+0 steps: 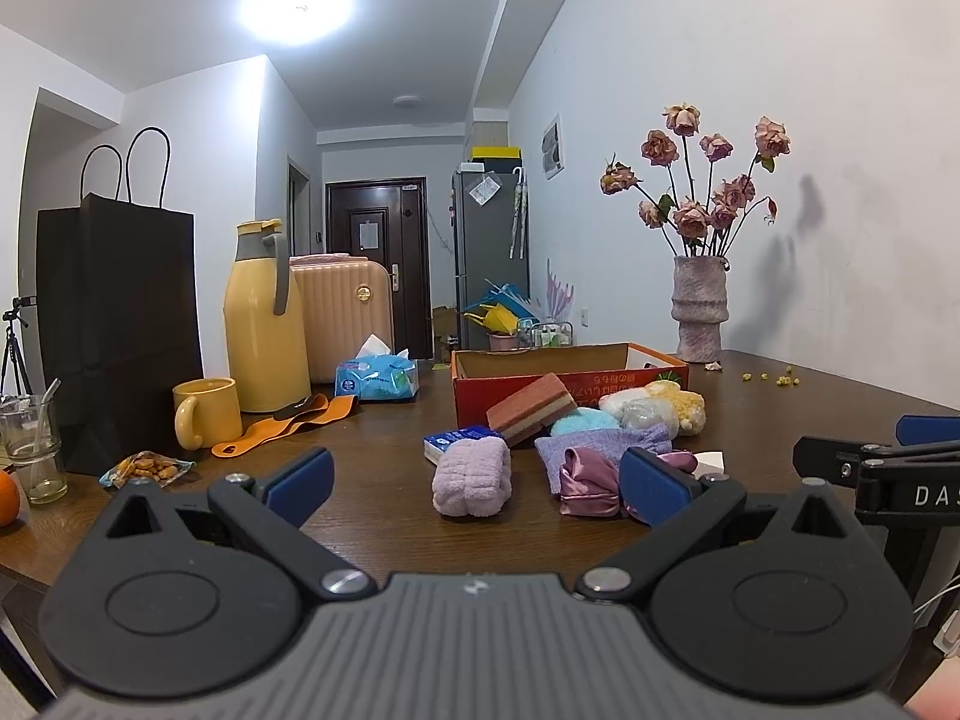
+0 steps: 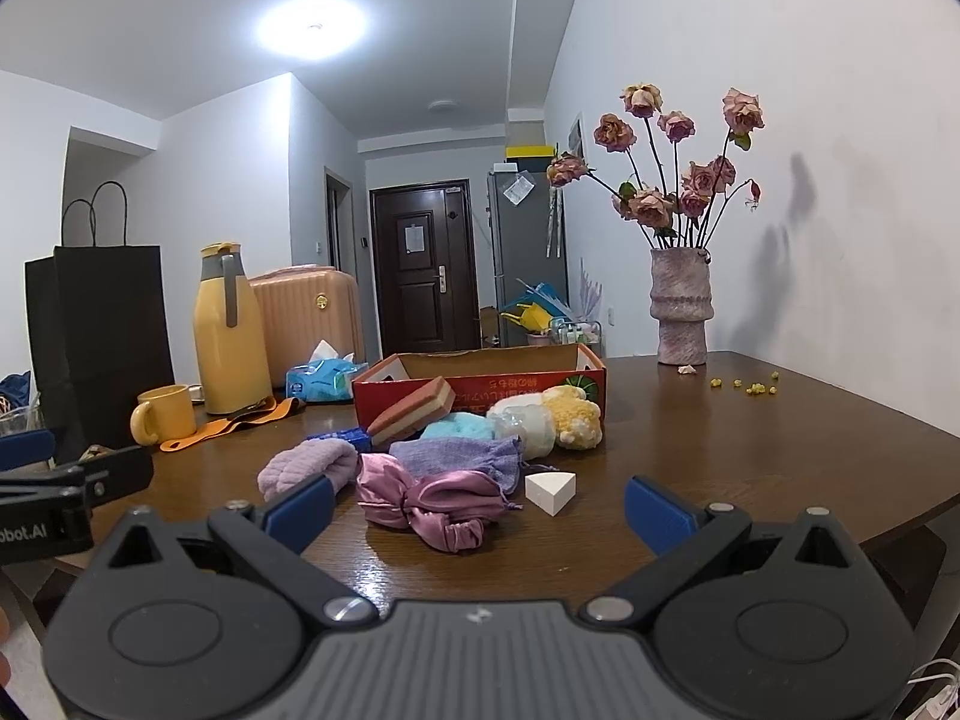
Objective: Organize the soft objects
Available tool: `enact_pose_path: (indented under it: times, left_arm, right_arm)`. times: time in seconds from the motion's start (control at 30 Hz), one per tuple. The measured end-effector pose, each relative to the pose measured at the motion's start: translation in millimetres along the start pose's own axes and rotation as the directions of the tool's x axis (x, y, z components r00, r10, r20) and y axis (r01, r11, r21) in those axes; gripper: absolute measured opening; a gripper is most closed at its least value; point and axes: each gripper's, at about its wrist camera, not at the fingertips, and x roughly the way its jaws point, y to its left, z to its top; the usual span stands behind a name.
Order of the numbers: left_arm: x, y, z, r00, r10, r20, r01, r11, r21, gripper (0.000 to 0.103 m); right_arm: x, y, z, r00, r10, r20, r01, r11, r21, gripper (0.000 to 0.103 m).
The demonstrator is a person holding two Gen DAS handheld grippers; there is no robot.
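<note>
A heap of soft things lies on the brown table in front of a red cardboard box. Nearest are a lilac fluffy roll, a pink satin scrunchie and a purple knit pouch. Behind them sit a layered sponge, a blue fluffy ball, a white ball and a yellow plush. My left gripper stands open, short of the lilac roll. My right gripper is open too, short of the scrunchie. Both hold nothing.
A white wedge block lies right of the scrunchie. At the left stand a yellow mug, a yellow thermos, a black paper bag, a glass and a tissue pack. A vase of dried roses stands at the wall.
</note>
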Motion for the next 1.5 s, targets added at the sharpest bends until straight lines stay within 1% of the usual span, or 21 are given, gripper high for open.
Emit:
enact_pose_path:
  times: [0.77, 1.5]
  left_arm:
    - [-3.0, 0.0, 1.8, 1.0, 0.003, 0.003, -0.003, 1.0, 0.0, 0.103]
    - [-1.5, -0.5, 5.2, 1.0, 0.003, -0.003, -0.003, 1.0, 0.007, 0.103]
  right_arm:
    - [-0.4, -2.9, 0.8, 1.0, 0.017, 0.002, -0.017, 1.0, 0.014, 0.103]
    - [-2.9, -4.5, 1.1, 1.0, 0.008, 0.013, -0.008, 1.0, 0.011, 0.103]
